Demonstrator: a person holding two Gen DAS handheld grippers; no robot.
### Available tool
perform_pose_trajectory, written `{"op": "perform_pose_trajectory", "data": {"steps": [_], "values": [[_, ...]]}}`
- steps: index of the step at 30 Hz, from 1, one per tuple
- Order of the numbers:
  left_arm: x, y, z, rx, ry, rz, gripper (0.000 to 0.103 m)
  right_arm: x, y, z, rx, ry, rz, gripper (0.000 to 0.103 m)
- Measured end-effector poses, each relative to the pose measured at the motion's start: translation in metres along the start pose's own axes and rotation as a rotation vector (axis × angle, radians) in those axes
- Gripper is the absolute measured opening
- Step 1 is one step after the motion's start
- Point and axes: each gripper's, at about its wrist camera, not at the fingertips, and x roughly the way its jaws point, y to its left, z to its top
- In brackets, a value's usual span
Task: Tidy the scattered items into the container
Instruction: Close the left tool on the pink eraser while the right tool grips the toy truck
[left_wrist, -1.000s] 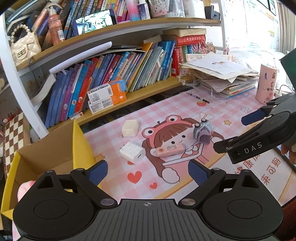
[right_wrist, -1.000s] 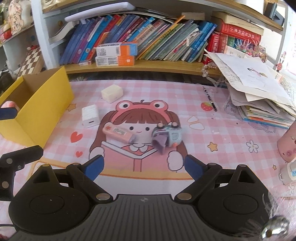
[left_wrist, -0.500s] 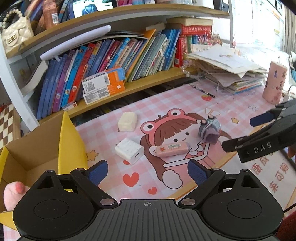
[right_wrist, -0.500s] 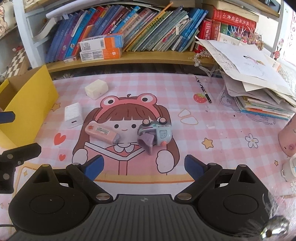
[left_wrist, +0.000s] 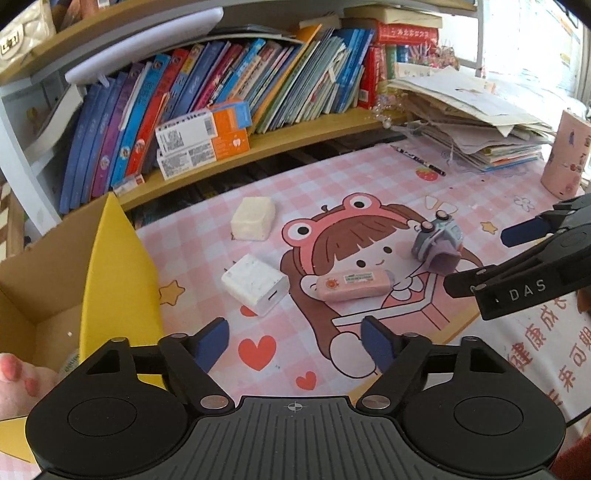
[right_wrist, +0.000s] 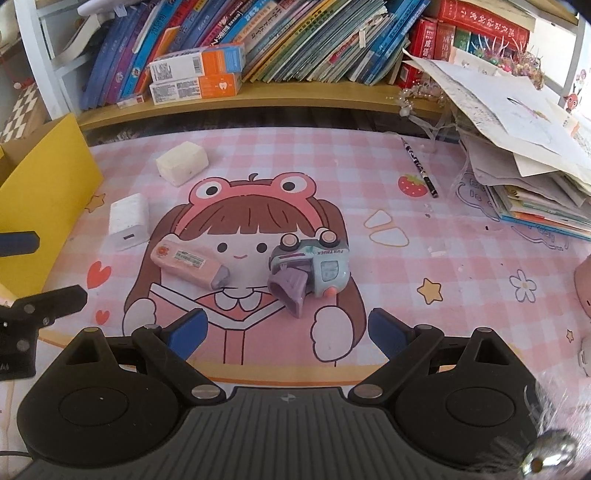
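Observation:
On the pink cartoon mat lie a white charger (left_wrist: 255, 283) (right_wrist: 128, 221), a cream foam block (left_wrist: 253, 219) (right_wrist: 181, 166), a pink tube (left_wrist: 352, 285) (right_wrist: 190, 266) and a grey-blue toy truck (left_wrist: 438, 244) (right_wrist: 309, 271). A yellow cardboard box (left_wrist: 118, 273) (right_wrist: 44, 192) stands open at the left. My left gripper (left_wrist: 294, 344) is open, just short of the charger and tube. My right gripper (right_wrist: 286, 332) is open, its fingertips close in front of the toy truck. From the left wrist view, the right gripper (left_wrist: 480, 258) shows at the right edge.
A low wooden shelf (right_wrist: 258, 92) with books and orange-white cartons (right_wrist: 197, 74) runs along the back. A paper and book pile (right_wrist: 517, 147) fills the right rear, with a pencil (right_wrist: 419, 166) before it. A pink cup (left_wrist: 565, 155) stands far right. A pink soft thing (left_wrist: 18, 380) lies in the box.
Both grippers have moved forward and lower toward the mat; the items look larger and nearer. The right gripper has closed in on the toy truck. Nothing was taken hold of.

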Motion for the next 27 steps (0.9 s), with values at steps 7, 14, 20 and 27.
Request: {"op": "perform_pose_trajectory", "data": {"steps": [7, 14, 20, 27], "values": [[0.017, -0.012, 0.006, 0.043, -0.01, -0.031, 0.077, 0.012, -0.008, 0.003, 0.013, 0.003, -0.014, 0.094], [0.041, -0.025, 0.01, 0.097, 0.015, -0.055, 0.068, 0.025, -0.014, 0.008, 0.02, 0.004, -0.026, 0.094], [0.061, -0.032, 0.014, 0.135, 0.037, -0.073, 0.068, 0.036, -0.015, 0.016, 0.01, 0.003, -0.032, 0.094], [0.078, -0.035, 0.019, 0.159, 0.044, -0.097, 0.068, 0.045, -0.016, 0.023, -0.005, 0.005, -0.037, 0.094]]}}
